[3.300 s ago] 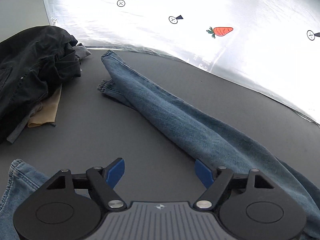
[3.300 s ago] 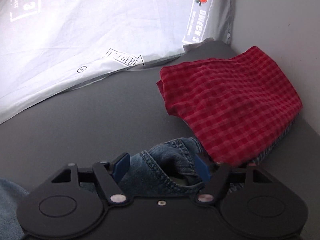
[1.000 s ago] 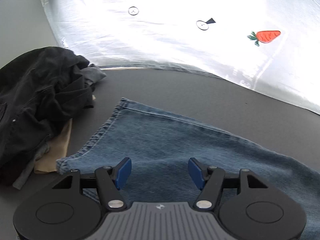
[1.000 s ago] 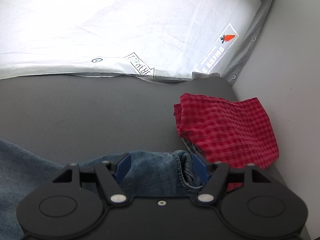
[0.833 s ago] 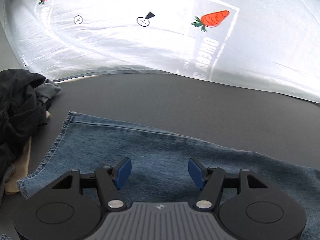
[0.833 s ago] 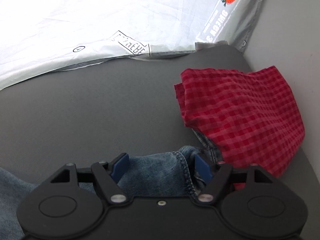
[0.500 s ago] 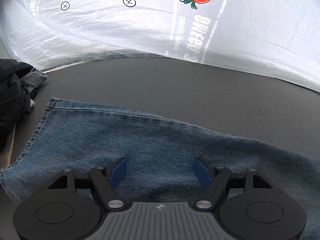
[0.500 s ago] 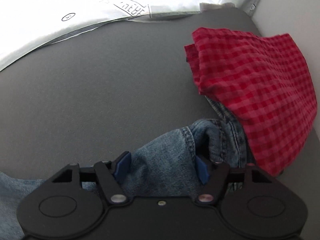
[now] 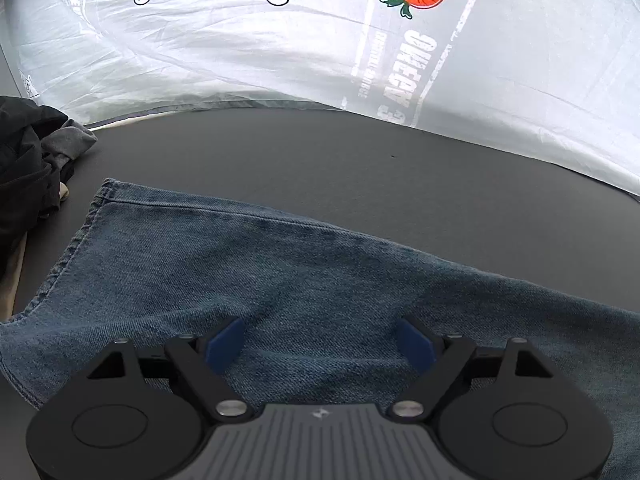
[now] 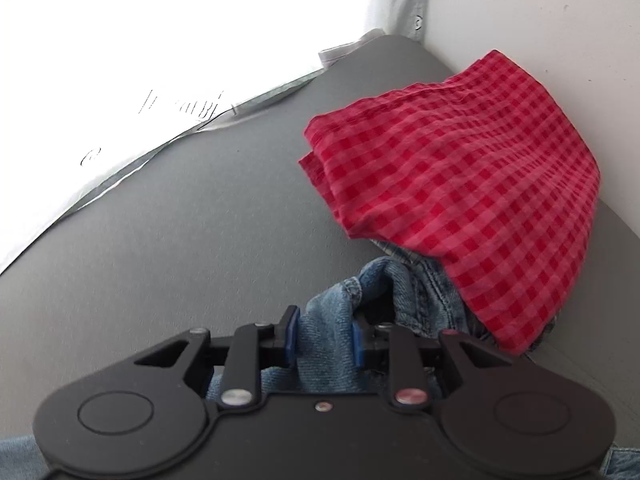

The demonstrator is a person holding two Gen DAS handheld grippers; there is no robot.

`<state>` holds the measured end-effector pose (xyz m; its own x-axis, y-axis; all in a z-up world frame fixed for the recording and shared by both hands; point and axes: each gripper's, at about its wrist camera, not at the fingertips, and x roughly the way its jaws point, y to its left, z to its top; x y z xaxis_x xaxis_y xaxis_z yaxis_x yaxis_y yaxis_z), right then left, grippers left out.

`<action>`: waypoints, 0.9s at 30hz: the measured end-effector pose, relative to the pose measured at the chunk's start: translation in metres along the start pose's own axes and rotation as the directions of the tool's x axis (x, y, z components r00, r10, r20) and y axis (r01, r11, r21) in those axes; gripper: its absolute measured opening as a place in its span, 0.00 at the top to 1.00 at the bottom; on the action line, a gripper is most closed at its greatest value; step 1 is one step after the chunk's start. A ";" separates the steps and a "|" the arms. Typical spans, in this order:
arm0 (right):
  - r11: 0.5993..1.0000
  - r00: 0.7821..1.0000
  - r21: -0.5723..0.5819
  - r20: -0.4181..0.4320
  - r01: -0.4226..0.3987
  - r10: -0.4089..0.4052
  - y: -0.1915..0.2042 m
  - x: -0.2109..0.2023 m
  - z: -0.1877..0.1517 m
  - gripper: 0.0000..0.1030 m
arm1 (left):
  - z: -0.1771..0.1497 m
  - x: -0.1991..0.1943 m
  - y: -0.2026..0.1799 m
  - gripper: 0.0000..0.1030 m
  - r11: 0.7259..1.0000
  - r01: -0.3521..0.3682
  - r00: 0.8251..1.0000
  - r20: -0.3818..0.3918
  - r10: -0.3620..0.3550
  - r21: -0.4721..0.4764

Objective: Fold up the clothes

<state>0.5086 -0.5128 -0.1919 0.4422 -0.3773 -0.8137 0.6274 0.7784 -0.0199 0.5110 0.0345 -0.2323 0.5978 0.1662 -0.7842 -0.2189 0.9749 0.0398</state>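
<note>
Right gripper (image 10: 325,339) jaws closing, now pinching bunched denim jeans (image 10: 332,320).

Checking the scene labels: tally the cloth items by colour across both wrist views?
Blue denim: 2, the jeans and a folded denim piece under the red one
Red checked: 1, the folded cloth
Black: 1, the crumpled garment
Grey: 1, the piece beside it
Tan: 1, the piece under it
Total: 6
</note>
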 end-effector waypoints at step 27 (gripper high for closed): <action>0.894 0.998 -0.447 0.054 -0.009 0.037 -0.055 -0.175 -0.225 0.09 | -0.158 -0.169 0.158 0.05 0.971 -0.139 0.989 -0.082 0.125 -0.197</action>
<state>0.2527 -0.3772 -0.1792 0.4996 -0.3747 -0.7810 0.2705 0.9240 -0.2703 0.2531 0.1371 -0.1915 0.5004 0.2736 -0.8214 -0.4472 0.8941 0.0254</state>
